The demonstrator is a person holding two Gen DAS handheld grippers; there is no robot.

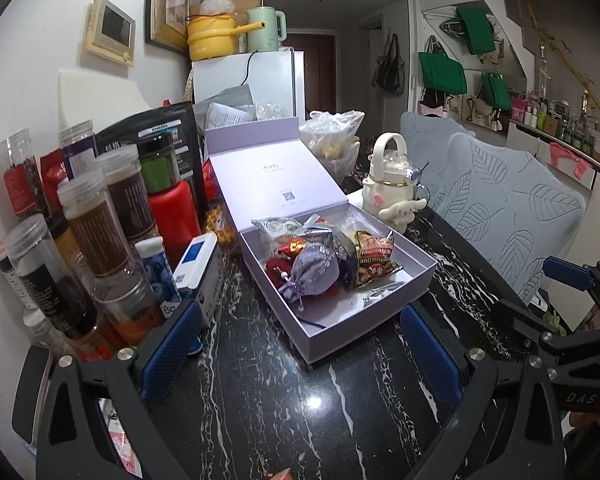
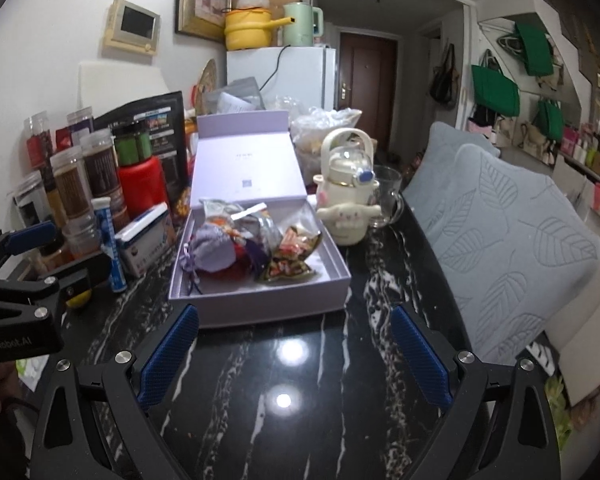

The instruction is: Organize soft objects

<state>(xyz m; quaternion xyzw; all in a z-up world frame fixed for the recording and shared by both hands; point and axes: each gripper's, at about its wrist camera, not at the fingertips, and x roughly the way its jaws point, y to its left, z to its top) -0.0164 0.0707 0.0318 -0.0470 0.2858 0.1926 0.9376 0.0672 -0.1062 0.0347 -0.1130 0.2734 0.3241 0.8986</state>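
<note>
Worktop: black white-veined marble (image 1: 284, 392) is carrying a crowded row of jars (image 1: 100, 224) along the wall side and a cream character kettle (image 2: 348, 200) beyond the box.
Box: lavender gift box (image 1: 380, 312) is sitting open, lid (image 1: 268, 168) leaning back.
Soft objects: lilac drawstring pouch (image 1: 312, 272), a dark red pouch (image 1: 276, 268) under it and snack packets (image 1: 374, 256) are lying bunched inside the box, toward its far end; near end is showing bare floor.
Left tongs: left tongs (image 1: 300, 340) are hanging spread wide over bare marble, just short of the box, carrying nothing.
Right tongs: right tongs (image 2: 296, 344) are likewise spread and empty, facing the box's near wall.
Stage: judgement only; contents already boxed would fit either a finished tidy or items awaiting sorting.
Handling advice: any grip on a pouch is best taken at the cloth body, not the cord, pinching lightly so it is not crushing neighbouring packets.
</note>
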